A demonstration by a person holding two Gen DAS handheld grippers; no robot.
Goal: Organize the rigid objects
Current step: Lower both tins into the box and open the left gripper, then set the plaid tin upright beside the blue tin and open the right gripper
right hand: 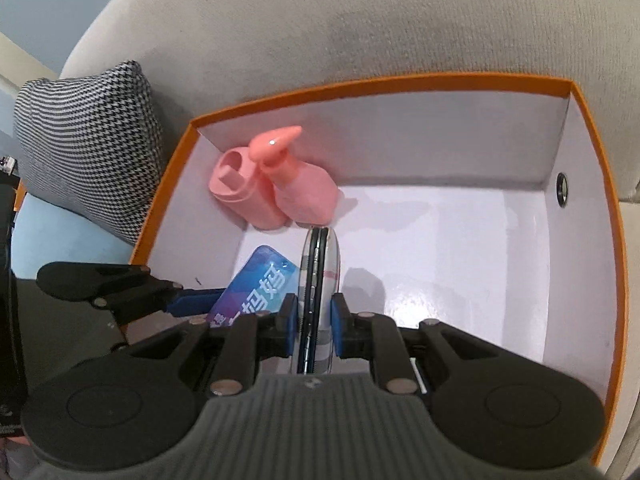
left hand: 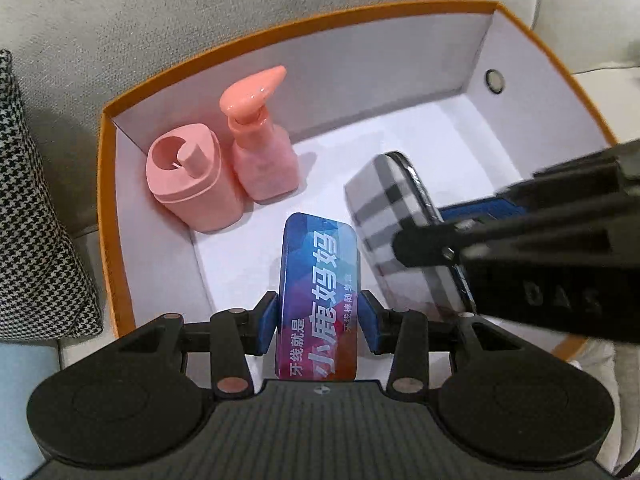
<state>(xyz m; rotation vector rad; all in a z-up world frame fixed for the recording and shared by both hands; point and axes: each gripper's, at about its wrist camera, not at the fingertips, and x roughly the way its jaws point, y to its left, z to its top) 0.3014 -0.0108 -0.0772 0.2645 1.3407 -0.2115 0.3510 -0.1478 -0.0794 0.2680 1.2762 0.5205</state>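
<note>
An orange box [left hand: 108, 184] with a white inside sits on a grey sofa. In its far left corner stand a pink container [left hand: 188, 184] and a pink pump bottle [left hand: 260, 152]. My left gripper [left hand: 318, 322] is shut on a blue and purple floss box [left hand: 316, 280], held over the box floor. My right gripper [right hand: 314, 324] is shut on a plaid tin case [right hand: 318, 280], gripped by its flat faces with the hinged edge up. In the left wrist view the plaid tin case [left hand: 380, 208] hangs right of the floss box, right gripper [left hand: 448, 240] clamped on it.
A houndstooth cushion [right hand: 88, 160] leans on the sofa left of the orange box [right hand: 608, 240]. The box wall at right has a metal eyelet [right hand: 562, 188]. The right half of the white box floor [right hand: 460, 248] lies bare.
</note>
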